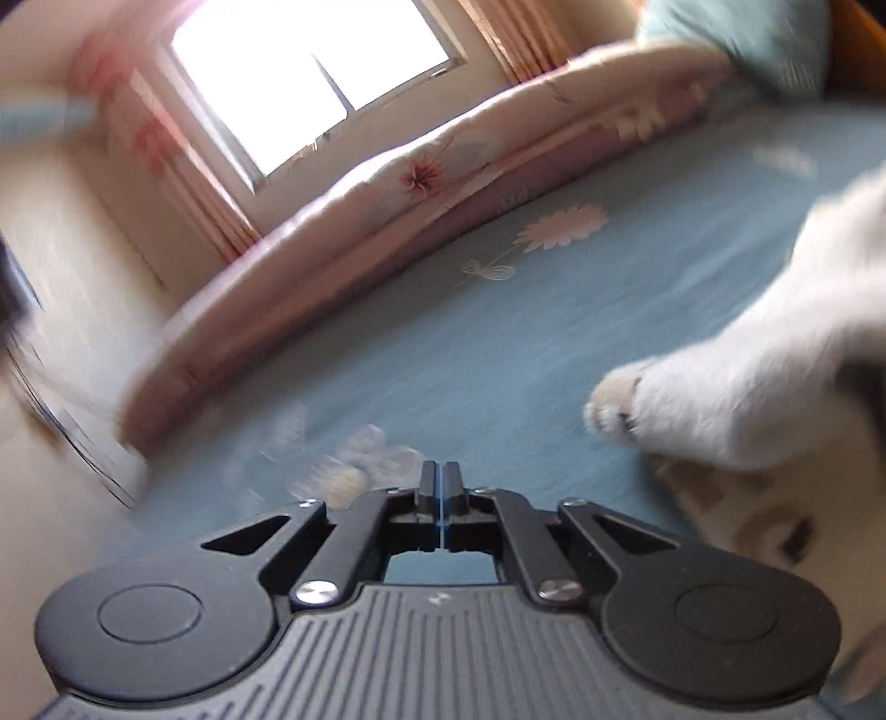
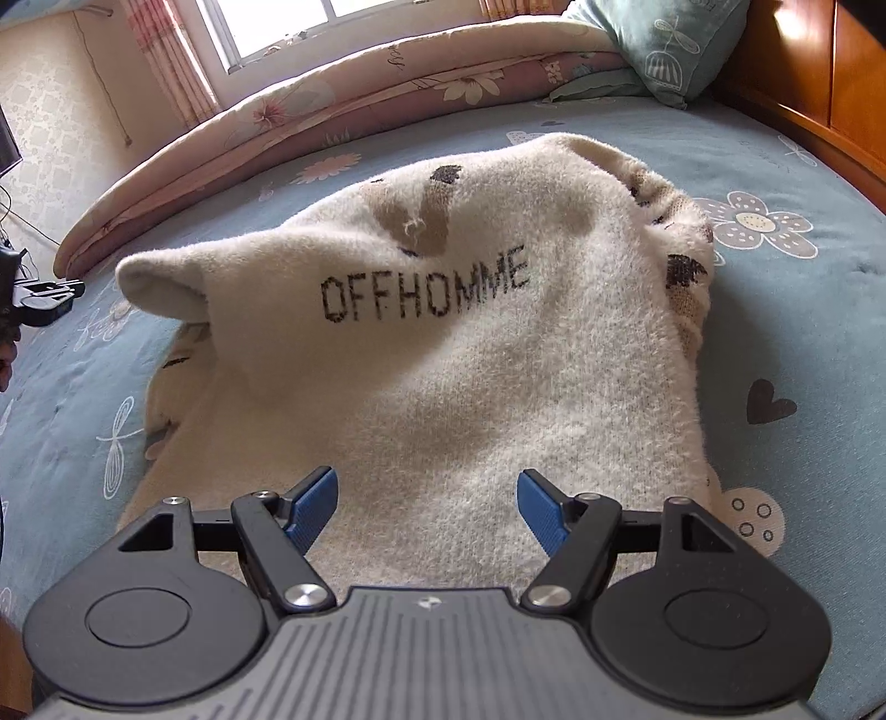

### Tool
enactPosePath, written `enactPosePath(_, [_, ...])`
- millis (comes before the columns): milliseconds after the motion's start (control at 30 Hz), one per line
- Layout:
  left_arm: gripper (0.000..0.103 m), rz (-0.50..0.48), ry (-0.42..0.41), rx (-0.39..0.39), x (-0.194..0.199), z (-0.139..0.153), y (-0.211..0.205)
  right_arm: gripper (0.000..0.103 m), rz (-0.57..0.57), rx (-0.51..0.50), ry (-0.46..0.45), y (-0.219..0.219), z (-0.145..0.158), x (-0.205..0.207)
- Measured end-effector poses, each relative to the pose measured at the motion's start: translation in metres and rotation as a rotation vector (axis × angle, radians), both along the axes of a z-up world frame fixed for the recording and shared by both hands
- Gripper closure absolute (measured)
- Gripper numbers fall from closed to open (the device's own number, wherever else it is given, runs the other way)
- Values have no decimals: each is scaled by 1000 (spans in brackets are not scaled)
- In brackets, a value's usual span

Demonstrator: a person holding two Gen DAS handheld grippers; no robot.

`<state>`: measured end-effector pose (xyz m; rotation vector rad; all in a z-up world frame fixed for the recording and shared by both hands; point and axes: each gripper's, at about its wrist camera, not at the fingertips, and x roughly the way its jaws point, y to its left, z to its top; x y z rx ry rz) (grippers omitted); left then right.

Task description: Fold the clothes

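A fluffy cream sweater (image 2: 443,343) with black "OFFHOMME" lettering and brown patches lies bunched on the blue bed. My right gripper (image 2: 429,509) hovers open over its near edge, and its blue pads (image 2: 315,507) have nothing between them. A sleeve sticks out to the left with its cuff (image 2: 160,288) open. In the blurred left wrist view my left gripper (image 1: 440,482) is shut and holds nothing, above bare sheet. The sweater's sleeve (image 1: 747,376) hangs to its right, apart from the fingers, with the cuff (image 1: 614,410) facing it.
The blue floral sheet (image 2: 775,343) covers the bed. A rolled pink floral quilt (image 2: 332,99) runs along the far edge under the window (image 1: 310,72). A teal pillow (image 2: 670,44) and a wooden headboard (image 2: 830,83) are at the back right. A black device (image 2: 47,296) is at the left edge.
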<state>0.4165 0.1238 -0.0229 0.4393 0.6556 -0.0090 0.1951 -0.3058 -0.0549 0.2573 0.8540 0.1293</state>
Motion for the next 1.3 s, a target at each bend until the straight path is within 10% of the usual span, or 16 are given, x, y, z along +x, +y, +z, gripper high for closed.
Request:
enactPosePath(167, [54, -123, 119, -187, -14, -27, -10, 27, -2, 5, 15, 2, -4, 5])
enactPosePath(633, [36, -78, 234, -719, 22, -79, -63, 25, 8, -27, 39, 10, -10, 8])
enactPosePath(767, [38, 16, 172, -660, 23, -75, -54, 25, 2, -24, 53, 11, -15, 9])
enactPosePath(800, [47, 40, 157, -646, 23, -74, -51, 25, 3, -27, 56, 12, -15, 8])
enactPosePath(833, [78, 63, 142, -631, 23, -73, -49, 25, 4, -30, 58, 12, -15, 8])
enactPosePath(933, [89, 133, 96, -585, 24, -70, -42, 25, 6, -52, 55, 12, -15, 5])
enactPosePath(1300, [87, 328, -83, -317, 23, -25, 10, 25, -1, -58, 47, 7, -15, 2])
